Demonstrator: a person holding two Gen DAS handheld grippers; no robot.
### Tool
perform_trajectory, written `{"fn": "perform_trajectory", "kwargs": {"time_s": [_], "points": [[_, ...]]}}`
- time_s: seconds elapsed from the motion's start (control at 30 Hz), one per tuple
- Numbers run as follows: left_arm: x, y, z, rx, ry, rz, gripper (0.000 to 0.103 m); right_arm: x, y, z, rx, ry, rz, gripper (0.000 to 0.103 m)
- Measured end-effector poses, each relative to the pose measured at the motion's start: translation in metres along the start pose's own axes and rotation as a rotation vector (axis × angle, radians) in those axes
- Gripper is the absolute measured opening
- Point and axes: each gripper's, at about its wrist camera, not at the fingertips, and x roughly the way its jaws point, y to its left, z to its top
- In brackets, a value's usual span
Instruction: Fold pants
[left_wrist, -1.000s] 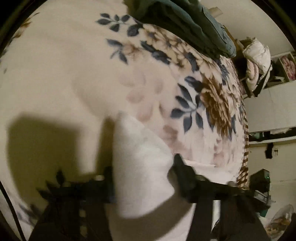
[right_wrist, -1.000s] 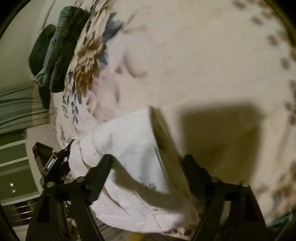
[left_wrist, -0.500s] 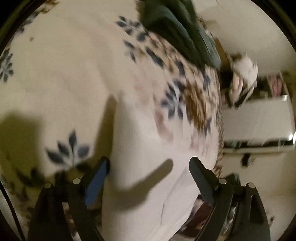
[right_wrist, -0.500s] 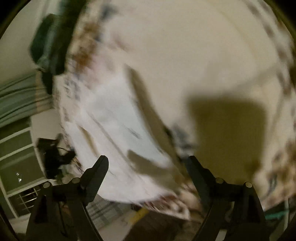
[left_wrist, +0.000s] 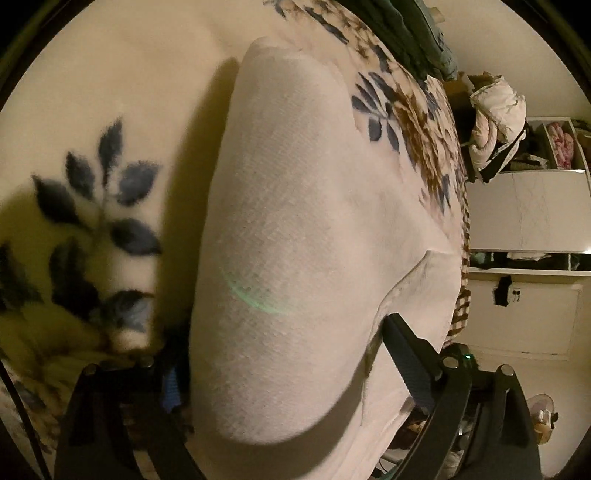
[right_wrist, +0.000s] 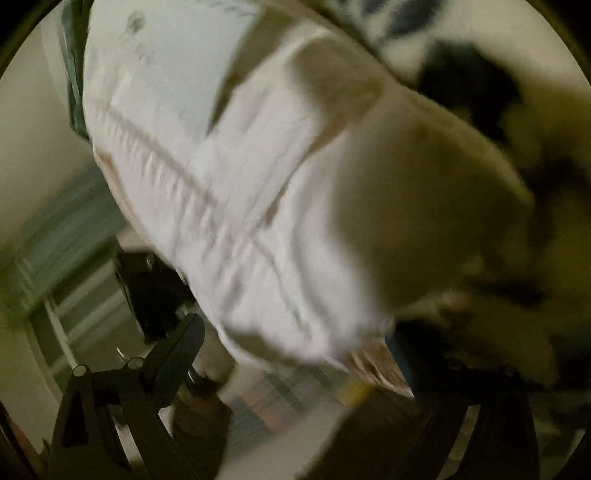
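Observation:
White pants (left_wrist: 295, 206) lie folded on a cream floral blanket (left_wrist: 92, 110), stretching away from me in the left wrist view. My left gripper (left_wrist: 280, 347) is open, its jaws wide on either side of the near fold; the right fingertip (left_wrist: 402, 343) shows, the left one is partly hidden by cloth. In the blurred right wrist view the pants (right_wrist: 229, 177) fill the centre, waistband seam running diagonally. My right gripper (right_wrist: 295, 332) is open, its left fingertip (right_wrist: 184, 339) beside the pants' near edge; the right finger is lost in blur and shadow.
Dark green clothes (left_wrist: 413, 33) are piled at the blanket's far end. A rolled quilt (left_wrist: 495, 107) and white cabinets (left_wrist: 524, 214) stand beyond the bed's right edge. In the right wrist view the bed edge drops to the floor (right_wrist: 258, 413), with a window (right_wrist: 74, 295) at left.
Both grippers let go of the pants, opened wide and drew back toward the near end of the pants. The folded cloth now lies flat on the blanket.

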Motion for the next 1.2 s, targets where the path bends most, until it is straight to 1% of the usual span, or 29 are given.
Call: {"fn": "perform_trajectory", "kwargs": {"time_s": [0.03,0.07,0.1,0.13,0.17,0.2,0.23,0.27,0.3,0.37,0.4,0.47,0.57,0.67,0.73,0.77,0.8,0.83,0.87,0.9,0.93,0.97,1.0,1.03,1.1,1.13,1.2], "points": [[0.000,0.001,0.001,-0.005,0.005,-0.007,0.093,0.002,0.000,0.002,0.020,-0.041,0.035,0.100],[0.001,0.002,0.003,-0.008,0.009,-0.013,0.093,0.002,-0.001,0.002,0.042,-0.096,0.045,0.100],[0.001,0.001,0.003,-0.004,0.011,-0.015,0.093,0.003,0.003,-0.001,0.033,-0.160,0.045,0.100],[0.000,0.000,0.003,0.004,0.004,-0.012,0.093,0.004,0.006,-0.004,0.017,-0.190,0.032,0.096],[-0.003,-0.002,0.001,0.015,-0.019,-0.007,0.084,0.007,0.010,-0.009,0.001,-0.225,-0.001,0.091],[-0.006,-0.007,-0.001,0.039,-0.042,0.009,0.068,0.008,0.015,-0.016,-0.019,-0.260,-0.039,0.072],[-0.011,-0.014,-0.006,0.081,-0.077,0.040,0.059,0.008,0.018,-0.020,-0.031,-0.283,-0.058,0.064],[-0.012,-0.021,-0.009,0.109,-0.091,0.044,0.045,0.008,0.020,-0.024,-0.033,-0.294,-0.061,0.061],[-0.016,-0.028,-0.013,0.132,-0.106,0.053,0.040,0.007,0.024,-0.028,-0.047,-0.304,-0.059,0.056],[-0.026,-0.040,-0.019,0.165,-0.136,0.064,0.035,0.004,0.041,-0.036,-0.102,-0.323,-0.102,0.052],[-0.032,-0.046,-0.021,0.181,-0.150,0.059,0.032,0.002,0.052,-0.042,-0.134,-0.338,-0.121,0.051],[-0.046,-0.060,-0.020,0.201,-0.179,0.024,0.029,-0.001,0.076,-0.051,-0.186,-0.366,-0.134,0.049],[-0.067,-0.080,-0.009,0.238,-0.238,-0.025,0.028,-0.017,0.112,-0.060,-0.268,-0.421,-0.134,0.047],[-0.083,-0.087,0.014,0.248,-0.287,-0.056,0.028,-0.020,0.150,-0.057,-0.340,-0.454,-0.108,0.047],[-0.083,-0.081,0.029,0.253,-0.292,-0.041,0.029,-0.028,0.156,-0.048,-0.377,-0.451,-0.108,0.047],[-0.077,-0.072,0.037,0.242,-0.279,-0.028,0.030,-0.025,0.153,-0.044,-0.374,-0.440,-0.112,0.047],[-0.070,-0.061,0.044,0.223,-0.259,-0.011,0.033,-0.017,0.147,-0.035,-0.353,-0.423,-0.121,0.053],[-0.059,-0.047,0.049,0.195,-0.225,0.003,0.035,-0.006,0.135,-0.026,-0.335,-0.400,-0.141,0.061],[-0.045,-0.027,0.055,0.153,-0.180,0.022,0.041,0.005,0.124,-0.017,-0.305,-0.375,-0.179,0.066],[-0.032,-0.011,0.058,0.109,-0.142,0.042,0.052,0.017,0.111,-0.004,-0.257,-0.340,-0.205,0.071],[-0.024,0.002,0.060,0.068,-0.113,0.032,0.054,0.025,0.098,0.008,-0.207,-0.317,-0.202,0.075],[-0.019,0.015,0.059,0.038,-0.107,-0.018,0.059,0.031,0.081,0.015,-0.168,-0.313,-0.181,0.076],[-0.018,0.018,0.059,0.032,-0.111,-0.049,0.062,0.032,0.077,0.016,-0.166,-0.323,-0.151,0.079],[-0.018,0.018,0.059,0.036,-0.110,-0.057,0.062,0.032,0.075,0.016,-0.168,-0.342,-0.109,0.080],[-0.016,0.013,0.061,0.050,-0.100,-0.049,0.065,0.027,0.073,0.012,-0.164,-0.378,-0.083,0.080],[-0.015,0.011,0.062,0.047,-0.100,-0.051,0.066,0.024,0.073,0.004,-0.184,-0.408,-0.064,0.080],[-0.014,0.009,0.063,0.038,-0.098,-0.057,0.069,0.016,0.089,-0.007,-0.245,-0.462,0.005,0.080]]}}
